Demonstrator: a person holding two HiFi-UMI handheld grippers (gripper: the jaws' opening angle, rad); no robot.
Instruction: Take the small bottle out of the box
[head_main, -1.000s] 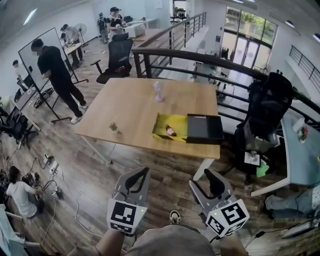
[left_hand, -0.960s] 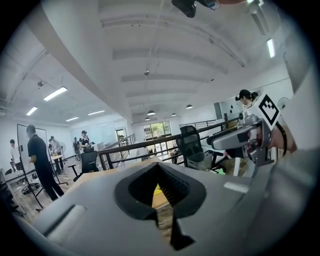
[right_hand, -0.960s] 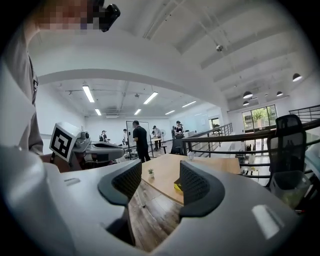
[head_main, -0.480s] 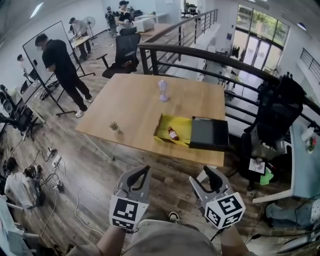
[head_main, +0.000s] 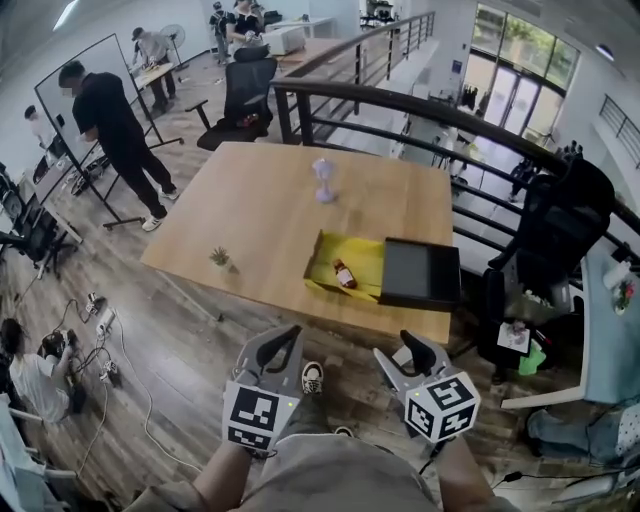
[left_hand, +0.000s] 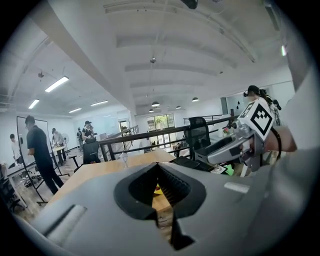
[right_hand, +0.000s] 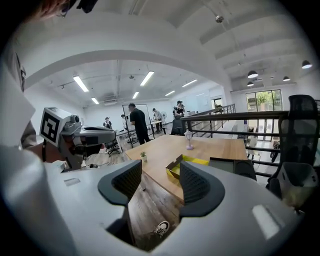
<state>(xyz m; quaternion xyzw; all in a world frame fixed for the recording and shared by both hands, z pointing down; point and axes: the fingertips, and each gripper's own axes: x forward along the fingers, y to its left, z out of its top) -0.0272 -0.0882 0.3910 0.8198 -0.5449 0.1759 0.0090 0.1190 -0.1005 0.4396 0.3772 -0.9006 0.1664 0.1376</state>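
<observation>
The scene holds 1 wooden table (head_main: 265, 215). On it are 1 yellow box (head_main: 366, 262), 1 small bottle (head_main: 343, 273), 1 dark lid (head_main: 420, 272), 1 small potted plant (head_main: 219, 258) and 1 lilac ornament (head_main: 322, 182). There are 2 grippers, the left gripper (head_main: 291, 335) and the right gripper (head_main: 400, 352). There are 2 black office chairs, the far chair (head_main: 245, 88) and the right-hand chair (head_main: 555, 210). There is 1 whiteboard (head_main: 62, 95). At least 5 people show across the floor, 1 of them a person in black (head_main: 105, 115).

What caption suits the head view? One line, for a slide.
Left tongs and right tongs held low before the table; small bottle lies in the open yellow box.
</observation>
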